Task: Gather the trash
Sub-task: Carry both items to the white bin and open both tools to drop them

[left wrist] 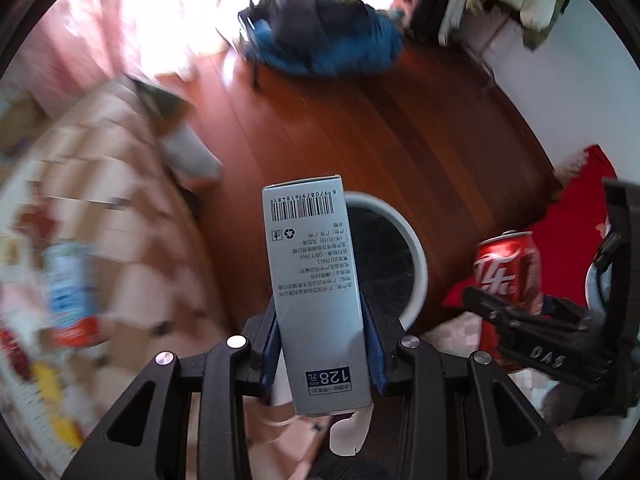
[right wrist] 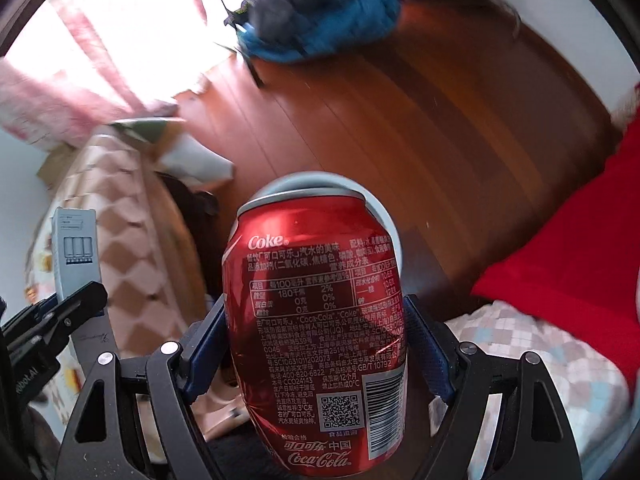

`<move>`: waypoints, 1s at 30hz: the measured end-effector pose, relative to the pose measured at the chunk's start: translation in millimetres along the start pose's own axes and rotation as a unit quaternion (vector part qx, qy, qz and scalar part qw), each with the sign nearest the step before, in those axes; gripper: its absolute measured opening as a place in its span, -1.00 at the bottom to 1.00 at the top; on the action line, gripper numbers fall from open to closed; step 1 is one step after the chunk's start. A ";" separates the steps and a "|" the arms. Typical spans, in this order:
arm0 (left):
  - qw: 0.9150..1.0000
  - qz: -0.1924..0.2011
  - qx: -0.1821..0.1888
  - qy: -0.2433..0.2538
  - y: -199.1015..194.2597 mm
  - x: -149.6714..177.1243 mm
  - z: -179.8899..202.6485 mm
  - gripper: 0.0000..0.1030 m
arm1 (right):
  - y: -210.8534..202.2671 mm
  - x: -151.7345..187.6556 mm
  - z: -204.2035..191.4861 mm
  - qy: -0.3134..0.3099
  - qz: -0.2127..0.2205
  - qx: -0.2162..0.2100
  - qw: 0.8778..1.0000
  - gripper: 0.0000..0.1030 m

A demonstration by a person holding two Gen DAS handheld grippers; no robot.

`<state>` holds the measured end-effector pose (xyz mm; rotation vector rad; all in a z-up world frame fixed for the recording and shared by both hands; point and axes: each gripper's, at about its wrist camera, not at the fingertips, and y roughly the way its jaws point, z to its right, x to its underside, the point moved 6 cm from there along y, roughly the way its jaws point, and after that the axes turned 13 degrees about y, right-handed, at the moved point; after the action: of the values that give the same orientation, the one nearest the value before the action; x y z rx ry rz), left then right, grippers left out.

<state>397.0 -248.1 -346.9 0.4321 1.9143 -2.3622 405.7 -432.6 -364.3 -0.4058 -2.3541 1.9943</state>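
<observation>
My left gripper point(left wrist: 320, 312) is shut on a tall grey carton box point(left wrist: 316, 280) with a barcode, held upright above the floor. Behind the box stands a round white trash bin point(left wrist: 404, 232) with a dark inside. My right gripper point(right wrist: 316, 332) is shut on a red Coca-Cola can point(right wrist: 316, 320), held upright in front of the same bin, whose white rim point(right wrist: 304, 182) shows over the can's top. The can point(left wrist: 508, 268) and right gripper point(left wrist: 520, 316) appear at the right of the left wrist view. The box point(right wrist: 76, 256) and left gripper point(right wrist: 52, 316) appear at the left of the right wrist view.
The floor point(left wrist: 360, 128) is dark red wood. A blue and black bag point(left wrist: 320, 32) lies at the far end. A checked cloth surface point(left wrist: 112, 184) with blurred packages is on the left. A red cloth point(right wrist: 568, 248) and a checked quilt point(right wrist: 540, 352) lie on the right.
</observation>
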 end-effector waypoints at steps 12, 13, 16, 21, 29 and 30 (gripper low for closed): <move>0.997 -0.074 0.013 -0.016 82.6 -30.4 -2.4 0.63 | 112.0 -22.1 42.7 0.080 -0.088 -0.033 0.992 0.69; 0.997 -0.075 0.002 -0.016 82.5 -30.2 -4.9 0.76 | 116.9 -23.8 43.6 0.082 -0.090 -0.031 0.992 0.80; 0.997 -0.075 -0.026 -0.016 81.4 -24.5 -8.7 0.78 | 124.2 -25.2 47.3 0.081 -0.088 -0.025 0.993 1.00; 0.995 -0.066 -0.081 0.001 70.1 -11.9 -14.9 0.95 | 117.2 -22.6 53.4 0.055 -0.067 0.025 0.996 1.00; 0.992 -0.060 -0.110 0.014 58.6 8.9 -9.6 0.95 | 94.7 -0.9 57.3 0.021 -0.043 0.064 0.997 1.00; 0.992 -0.059 -0.110 0.015 57.9 10.7 -8.4 0.95 | 91.0 2.6 58.2 0.021 -0.041 0.067 0.997 1.00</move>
<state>401.5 -251.5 -406.1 0.3471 2.2419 -2.1866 408.3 -475.1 -463.6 -0.3367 -2.1600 2.0699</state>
